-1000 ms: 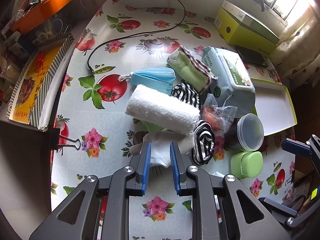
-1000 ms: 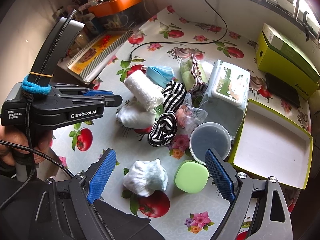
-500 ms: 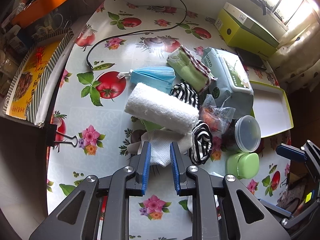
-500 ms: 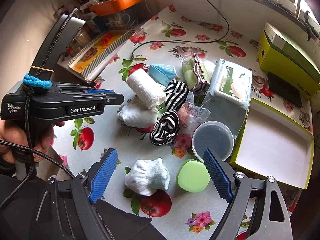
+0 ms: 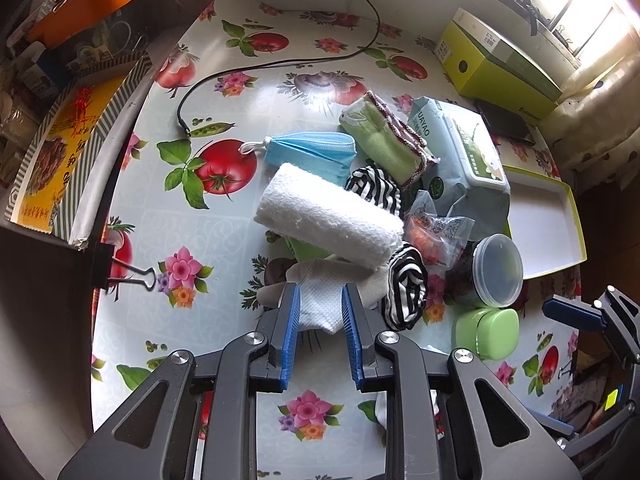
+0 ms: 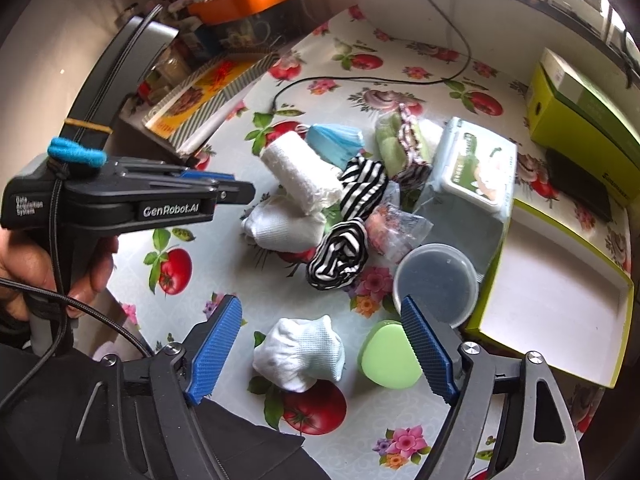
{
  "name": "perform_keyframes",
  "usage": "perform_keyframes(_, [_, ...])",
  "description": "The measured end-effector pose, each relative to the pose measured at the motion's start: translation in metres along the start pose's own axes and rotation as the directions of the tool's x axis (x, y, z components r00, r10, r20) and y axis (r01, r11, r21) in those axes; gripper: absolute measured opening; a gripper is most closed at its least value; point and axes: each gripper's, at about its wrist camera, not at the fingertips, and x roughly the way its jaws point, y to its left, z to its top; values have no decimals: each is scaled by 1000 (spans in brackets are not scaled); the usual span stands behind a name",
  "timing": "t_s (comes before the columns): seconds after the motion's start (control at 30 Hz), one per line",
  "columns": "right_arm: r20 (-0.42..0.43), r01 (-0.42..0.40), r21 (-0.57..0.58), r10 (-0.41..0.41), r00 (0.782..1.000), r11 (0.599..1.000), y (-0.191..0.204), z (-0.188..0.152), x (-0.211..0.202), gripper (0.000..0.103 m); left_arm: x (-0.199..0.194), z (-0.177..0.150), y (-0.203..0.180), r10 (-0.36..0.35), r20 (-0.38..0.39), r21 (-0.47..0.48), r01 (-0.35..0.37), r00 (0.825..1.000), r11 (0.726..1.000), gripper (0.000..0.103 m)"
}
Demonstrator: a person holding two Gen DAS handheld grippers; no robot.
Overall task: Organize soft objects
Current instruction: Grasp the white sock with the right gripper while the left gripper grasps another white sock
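A table under a window wears a glossy oilcloth [image 5: 224, 92] printed with tomatoes and flowers, a black cable [image 5: 280, 64] snaking across it. The clutter sits mid-table. The left gripper [image 5: 319, 312] has its blue pads [image 5: 291, 320] narrowed around the near edge of a white sock bundle [image 5: 320, 300]; from the right wrist view the pads seem short of that same bundle [image 6: 280, 226], so whether they actually pinch it I cannot tell. Its black body reads "GenRobot.AI" and "Data Acquisition System". A rolled white towel [image 5: 328, 216] lies across the bundle's far side, with a blue face mask [image 5: 312, 152], a green cloth with maroon trim [image 5: 384, 144] and two striped black-and-white socks [image 6: 352, 220] crowded around. A wet-wipes pack [image 5: 460, 156] carries letters that look like "UAYAO". The right gripper [image 6: 320, 348] hangs wide open over a second white sock ball [image 6: 300, 354], touching nothing, just beside a green lidded box [image 6: 386, 364] and a round plastic tub [image 6: 436, 284]. To the right lies an open yellow-green box tray [image 6: 560, 300].
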Motion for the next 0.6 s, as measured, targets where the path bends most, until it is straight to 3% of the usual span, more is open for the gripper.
perform_keyframes(0.33, [-131,-53,-201,27,991,978,26,-9,38,80,-2,-7,25,33,8,-73,-32,999,997,22])
perform_keyframes(0.6, [-261,-69,-411,-45,964,909,49,-29,78,80,-6,-17,41,45,10,-130,-44,999,991,22])
